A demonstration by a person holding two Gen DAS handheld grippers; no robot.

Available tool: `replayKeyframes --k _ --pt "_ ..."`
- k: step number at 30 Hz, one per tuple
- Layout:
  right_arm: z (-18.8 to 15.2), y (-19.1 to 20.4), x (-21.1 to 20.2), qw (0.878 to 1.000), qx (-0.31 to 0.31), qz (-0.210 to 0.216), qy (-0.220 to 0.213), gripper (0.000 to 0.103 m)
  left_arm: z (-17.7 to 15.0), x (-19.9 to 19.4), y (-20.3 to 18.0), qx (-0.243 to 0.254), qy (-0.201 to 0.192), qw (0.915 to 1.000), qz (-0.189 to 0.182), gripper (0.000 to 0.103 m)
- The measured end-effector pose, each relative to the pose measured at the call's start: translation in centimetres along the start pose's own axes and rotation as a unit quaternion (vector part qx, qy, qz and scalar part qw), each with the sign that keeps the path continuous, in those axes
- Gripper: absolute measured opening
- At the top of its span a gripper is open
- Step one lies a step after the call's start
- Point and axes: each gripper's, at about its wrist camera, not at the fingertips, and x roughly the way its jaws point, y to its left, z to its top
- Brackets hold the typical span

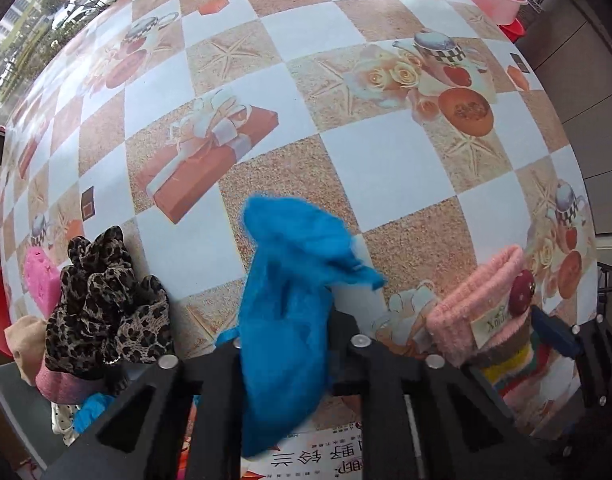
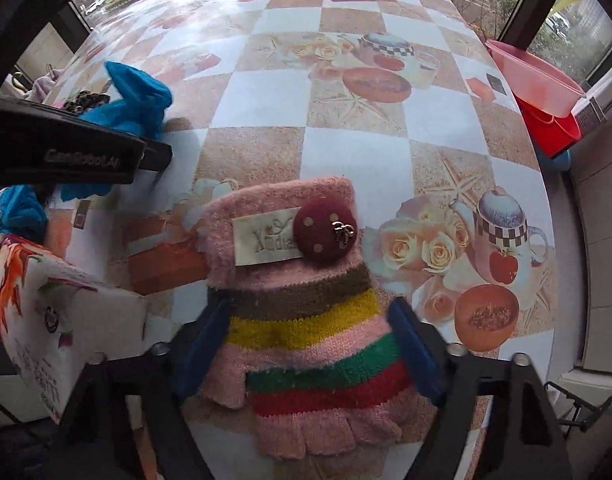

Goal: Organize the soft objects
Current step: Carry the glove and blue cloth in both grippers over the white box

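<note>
My left gripper (image 1: 284, 344) is shut on a fluffy blue cloth (image 1: 290, 280) and holds it upright over the patterned table (image 1: 266, 40). The blue cloth also shows in the right wrist view (image 2: 138, 96), at the left, above the left gripper's black body (image 2: 66, 152). My right gripper (image 2: 306, 344) has its blue pads either side of a pink striped knit glove (image 2: 302, 296) with a maroon button and a label. The pads (image 2: 414, 352) press the glove's edges. The glove also shows in the left wrist view (image 1: 486, 312), at the right.
A pile of soft things lies at the table's left edge: a leopard-print scarf (image 1: 106, 304) and a pink item (image 1: 40, 284). A printed box (image 2: 58, 320) sits near me on the left. A pink basin (image 2: 534, 80) and a red one (image 2: 554, 128) stand off the table's right side.
</note>
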Motion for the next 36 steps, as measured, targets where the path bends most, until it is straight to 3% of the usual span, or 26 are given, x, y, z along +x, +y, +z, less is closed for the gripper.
replayKeyframes --k 1,3,4,8,17,29,36 --pt "-0.2 0.0 -0.3 1.0 -0.001 0.008 -0.001 0.044 -0.1 0.0 -0.1 0.002 0.004 1.0 -0.004 0.011" --pt "-0.6 -0.3 -0.7 0.999 0.006 0.034 0.001 0.023 -0.3 -0.1 -0.1 0.0 0.003 1.0 -0.003 0.01" --pt "-0.7 -0.5 -0.8 0.999 0.017 0.047 -0.002 0.018 -0.6 -0.2 0.0 -0.005 -0.001 1.0 -0.006 0.009" --pt "-1.3 -1.5 -2.6 0.997 0.045 0.055 -0.032 0.018 -1.6 -2.1 0.6 -0.028 -0.027 0.999 -0.023 0.009" --pt "-2.0 -1.8 -8.7 0.99 0.065 0.082 -0.093 0.018 -4.5 -10.0 0.8 -0.022 -0.13 0.991 -0.024 0.01" --pt "-2.6 4.7 -15.9 0.98 0.021 0.132 -0.149 0.018 -13.3 -17.7 2.8 -0.052 -0.243 0.9679 -0.039 0.01" --pt "-3.9 8.4 -18.1 0.973 0.005 0.162 -0.164 0.018 -19.3 -21.1 5.9 -0.087 -0.297 0.9507 -0.015 0.01"
